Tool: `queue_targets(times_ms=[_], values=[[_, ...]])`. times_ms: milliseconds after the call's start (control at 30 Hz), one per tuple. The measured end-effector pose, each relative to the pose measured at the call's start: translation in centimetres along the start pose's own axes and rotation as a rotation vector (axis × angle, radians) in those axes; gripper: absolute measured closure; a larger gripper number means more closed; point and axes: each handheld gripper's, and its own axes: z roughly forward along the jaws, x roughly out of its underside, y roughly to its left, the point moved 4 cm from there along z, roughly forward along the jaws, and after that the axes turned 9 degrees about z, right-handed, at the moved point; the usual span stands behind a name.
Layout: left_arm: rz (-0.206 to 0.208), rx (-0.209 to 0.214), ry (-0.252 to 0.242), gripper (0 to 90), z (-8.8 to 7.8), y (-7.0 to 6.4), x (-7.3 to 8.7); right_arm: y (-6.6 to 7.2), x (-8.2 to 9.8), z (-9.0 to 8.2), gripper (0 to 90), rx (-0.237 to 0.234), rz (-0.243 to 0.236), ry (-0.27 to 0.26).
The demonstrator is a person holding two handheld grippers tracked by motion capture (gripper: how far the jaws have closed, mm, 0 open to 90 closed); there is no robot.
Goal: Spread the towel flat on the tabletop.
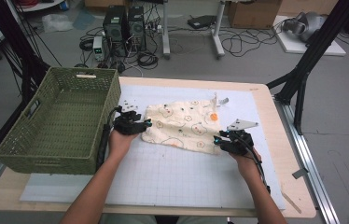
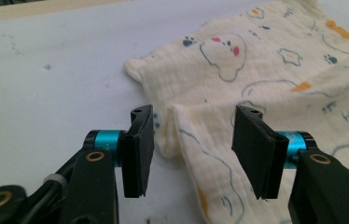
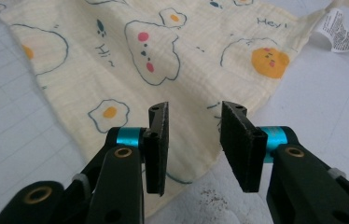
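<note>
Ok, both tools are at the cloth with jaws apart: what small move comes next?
Probably close the left tool on the raised fold of the printed cloth: the fold stands between its open jaws. The right tool is open over the near edge.

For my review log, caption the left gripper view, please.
Left gripper, jaws open, straddles a raised fold at the edge of a cream printed cloth on the white mat.

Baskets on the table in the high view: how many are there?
1. A green woven rectangular basket sits at the table's left edge, left of the cream printed muslin cloth. The left gripper is between basket and cloth.
</note>
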Motion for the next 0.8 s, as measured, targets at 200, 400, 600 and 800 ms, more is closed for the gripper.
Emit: queue_targets(times_ms=[200,400,600,800], values=[[0.046,0.036,0.056,51.8,-0.8,-1.3,2.1,0.3,1.1,-0.6,61.5,-0.007,-0.003,0.015],[0.071,0.065,0.101,53.8,-1.4,-2.4,3.5,1.1,2.2,-0.7,59.8,-0.054,0.011,0.031],[0.130,0.090,0.110,83.6,-2.0,-3.4,3.6,2.7,3.4,-0.1,62.7,-0.051,-0.015,0.066],[0.102,0.120,0.088,84.6,-3.4,-4.1,4.6,2.7,3.8,-0.8,85.7,-0.055,-0.002,0.074]])
